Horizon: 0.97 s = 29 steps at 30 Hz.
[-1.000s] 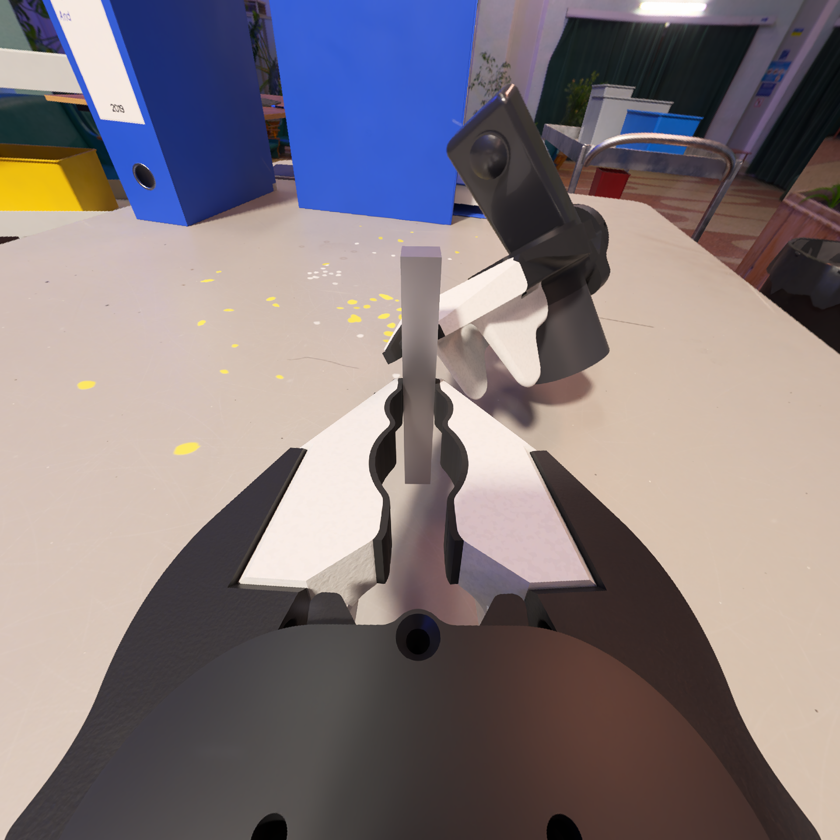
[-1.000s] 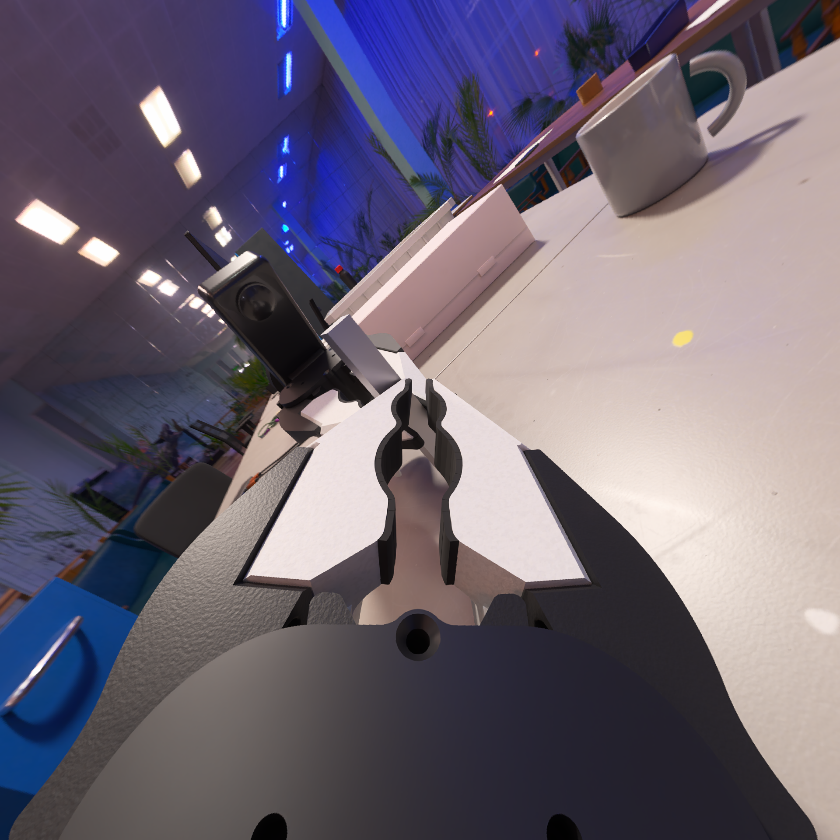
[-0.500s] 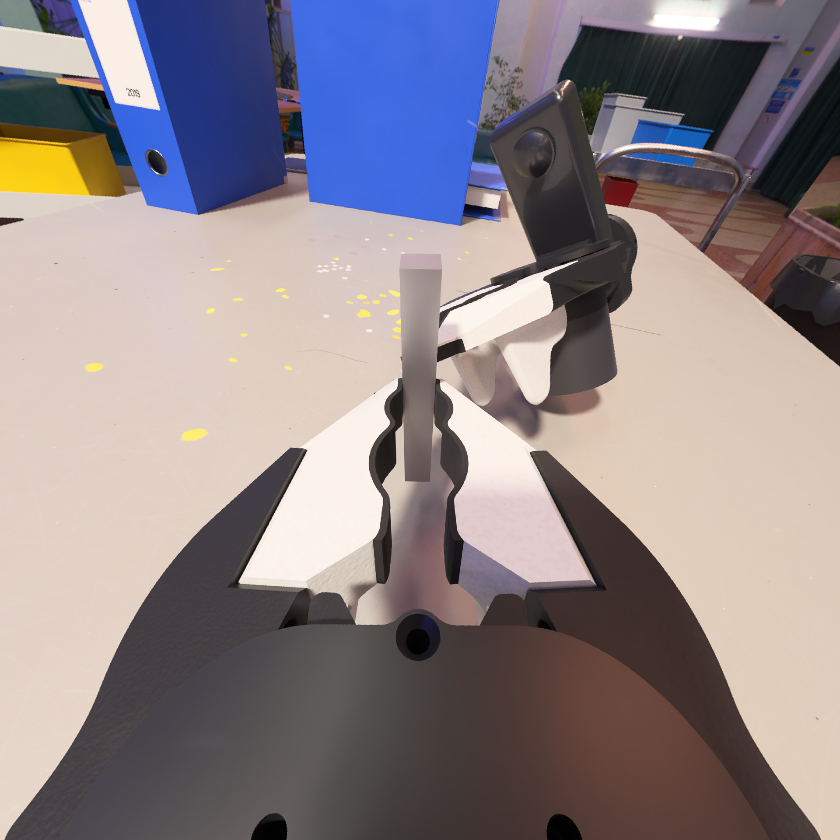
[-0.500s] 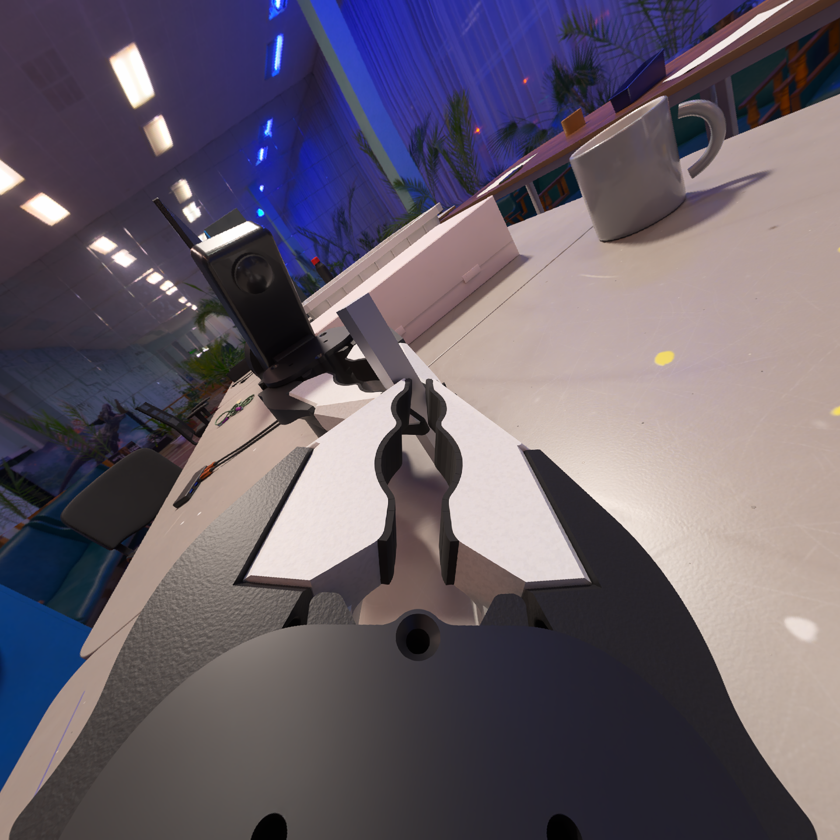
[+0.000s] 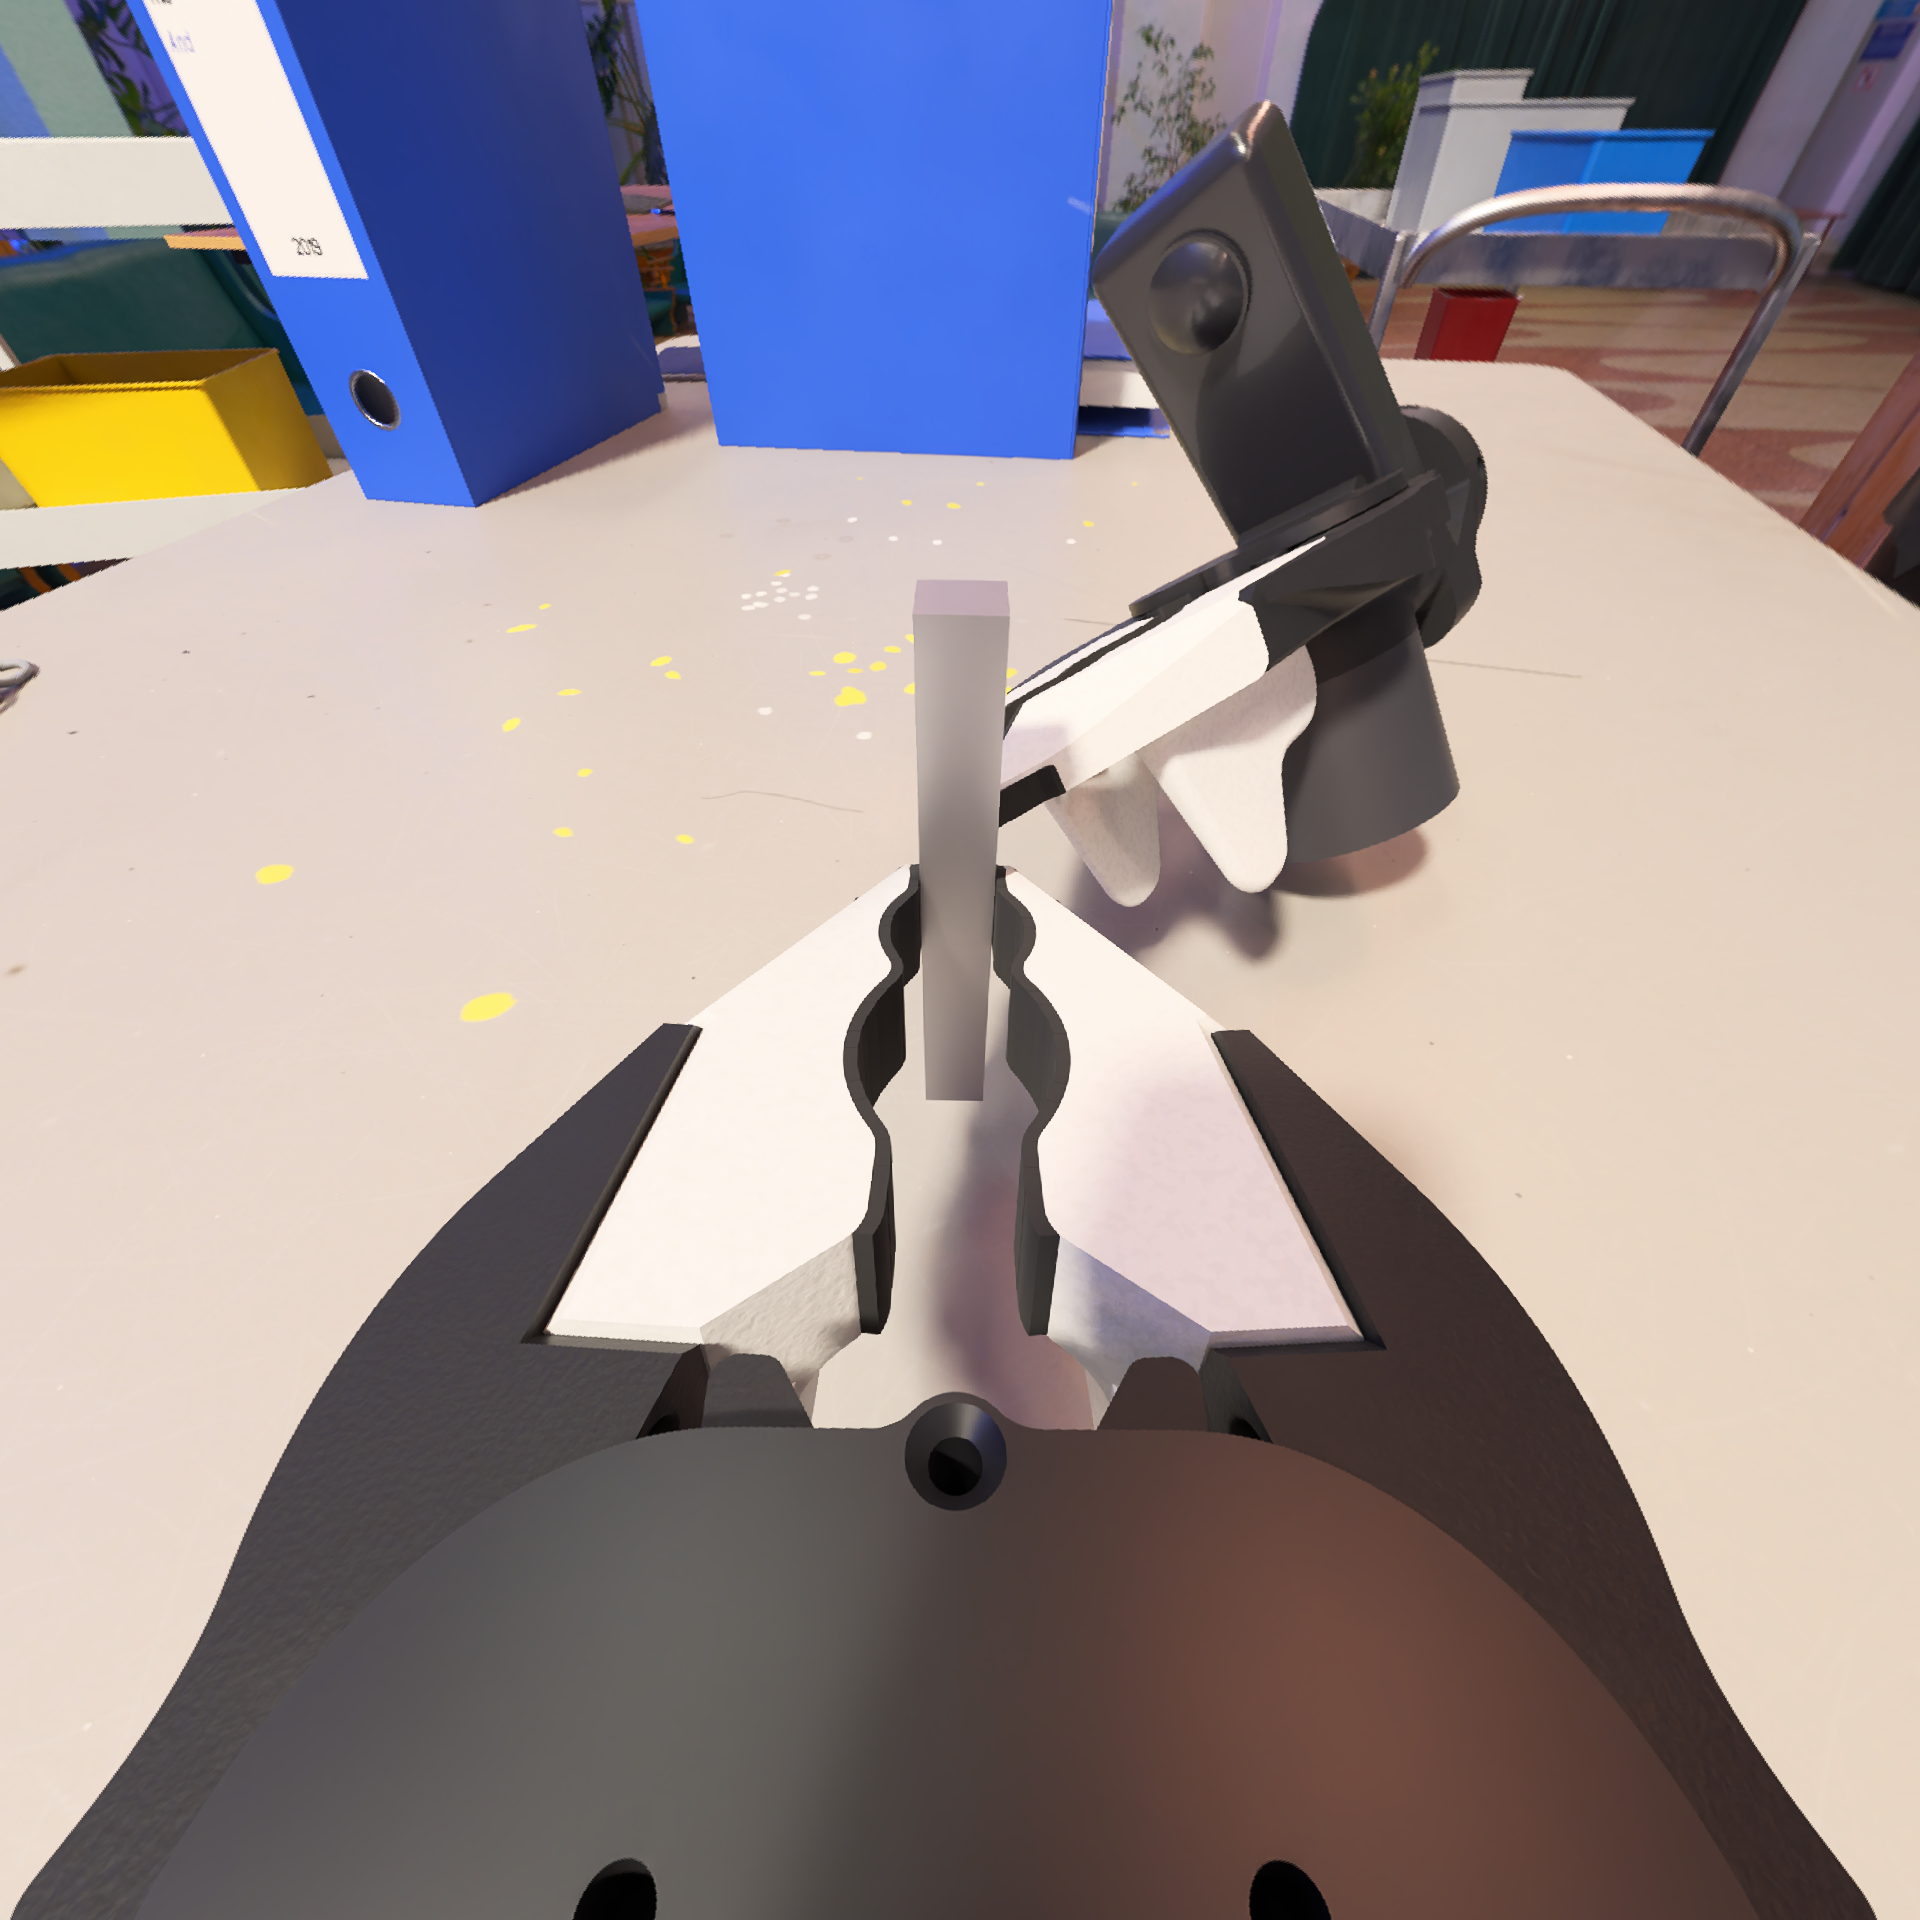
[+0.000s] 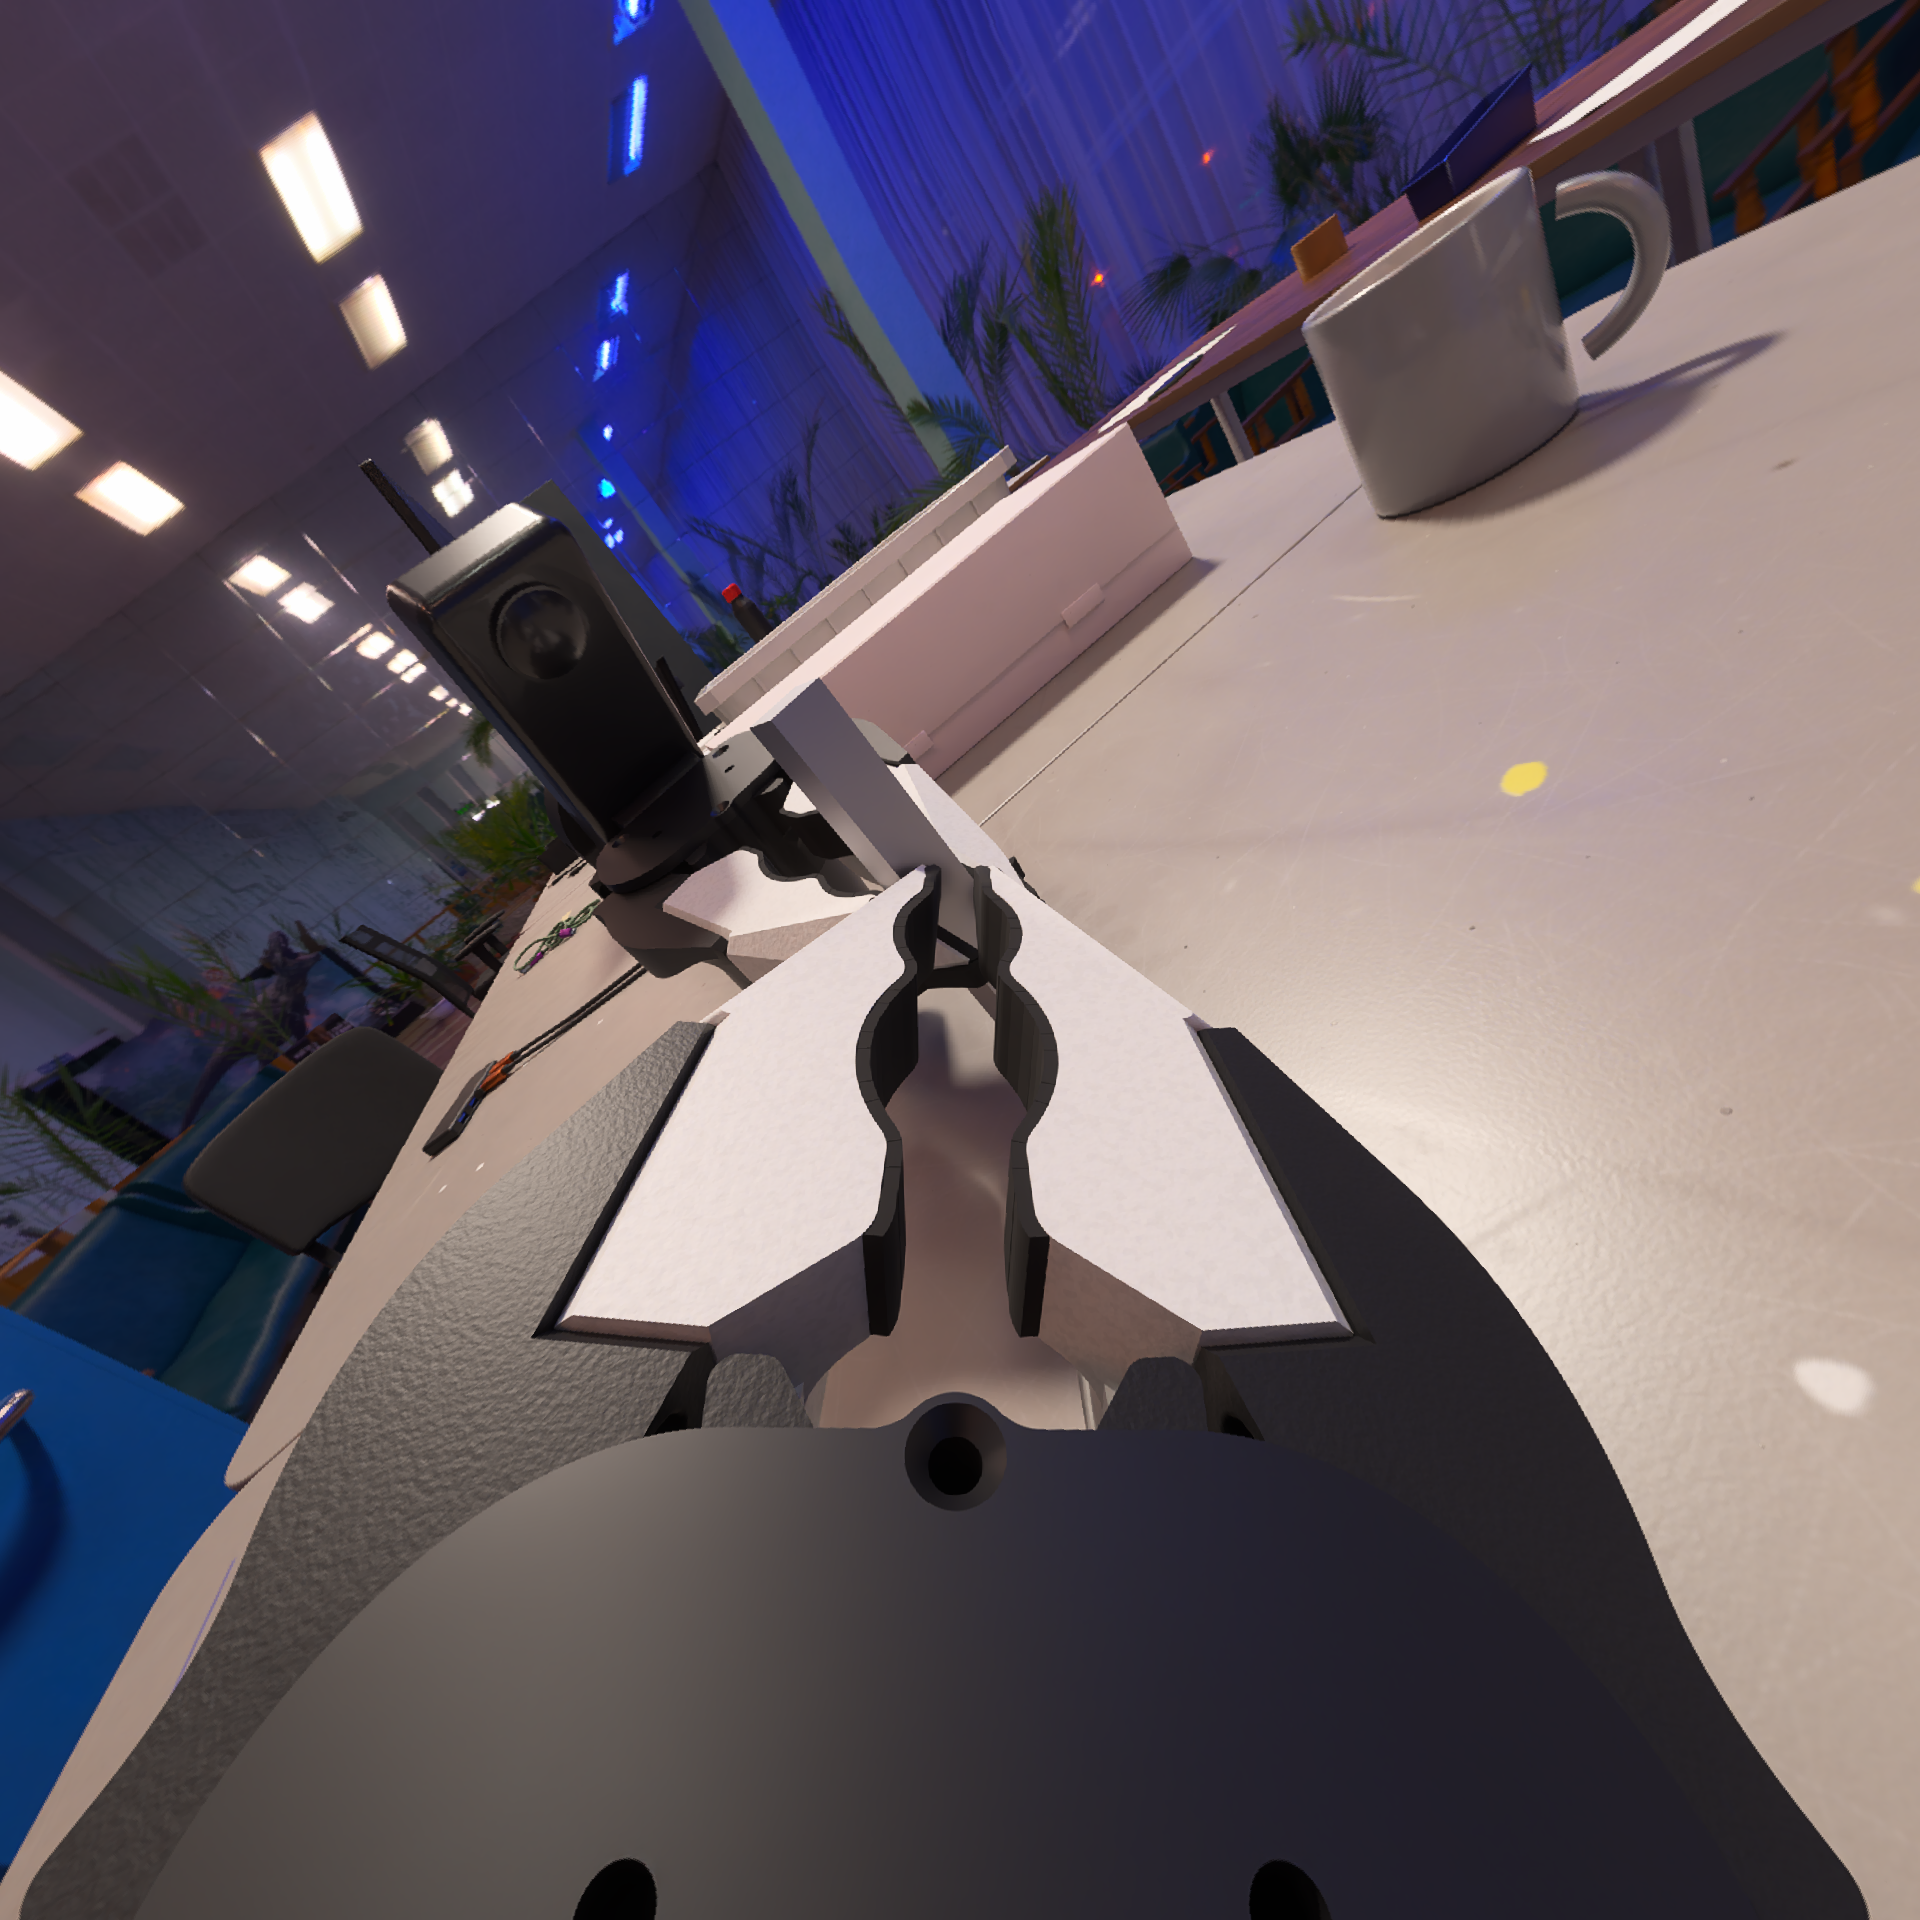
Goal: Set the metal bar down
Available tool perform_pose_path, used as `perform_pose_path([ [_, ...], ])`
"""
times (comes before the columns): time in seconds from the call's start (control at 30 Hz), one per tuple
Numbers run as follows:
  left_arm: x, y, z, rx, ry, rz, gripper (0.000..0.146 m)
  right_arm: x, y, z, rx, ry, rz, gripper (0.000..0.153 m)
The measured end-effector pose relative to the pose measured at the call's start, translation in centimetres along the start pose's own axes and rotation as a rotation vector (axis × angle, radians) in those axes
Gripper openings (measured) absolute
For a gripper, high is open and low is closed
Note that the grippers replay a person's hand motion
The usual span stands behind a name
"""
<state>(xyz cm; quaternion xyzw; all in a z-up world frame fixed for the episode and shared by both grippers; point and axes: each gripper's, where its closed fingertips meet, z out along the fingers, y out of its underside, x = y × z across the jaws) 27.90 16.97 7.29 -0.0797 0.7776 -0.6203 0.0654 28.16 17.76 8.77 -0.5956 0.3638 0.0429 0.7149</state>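
In the left wrist view, the left gripper (image 5: 958, 904) has its jaws closed onto the lower part of a plain grey rectangular metal bar (image 5: 960, 790), which stands upright above the pale, yellow-flecked counter (image 5: 416, 790). The bar's bottom end shows between the jaws with counter visible behind it, so it looks lifted clear. Just to the right, the right gripper (image 5: 1034, 774) reaches in at a slant toward the bar's middle; whether its tips touch the bar cannot be told here. Two tall blue ring binders (image 5: 447, 239) stand well behind. In the right wrist view, the right gripper's jaws stand nearly closed with only a thin gap at the tips, and nothing sits between them; the bar leans just beyond those tips, held by the left gripper, whose dark camera block is behind it. A white mug (image 6: 1455, 353) and a flat white box (image 6: 1018, 592) sit farther along the counter, well apart from the bar. To set the bar down well, the left gripper should probably tip it toward lying flat and lower it until it touches before the jaws part; released upright, a bar this narrow would likely topple. The right gripper should stay clear of the descent.
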Motion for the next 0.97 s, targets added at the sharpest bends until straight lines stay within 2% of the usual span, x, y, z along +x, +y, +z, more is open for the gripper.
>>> perform_pose_path([
  [0.2,0.1,0.7,0.3,-0.054,-0.001,0.071,0.012,0.3,0.7,-0.4,-0.067,0.018,-0.029,0.006],
  [0.4,0.1,1.4,0.4,-0.123,-0.061,0.292,0.012,0.4,1.7,-1.0,-0.267,0.144,-0.236,0.006],
  [0.57,0.6,2.3,0.6,-0.187,-0.083,0.462,0.012,0.5,2.6,-1.7,-0.424,0.196,-0.37,0.006],
  [0.83,1.3,3.0,0.8,-0.222,-0.034,0.475,0.012,0.6,3.5,-2.4,-0.557,0.222,-0.534,0.005],
  [0.97,1.8,3.3,1.0,-0.238,-0.007,0.473,0.014,0.6,3.9,-2.7,-0.597,0.213,-0.557,0.005],
])
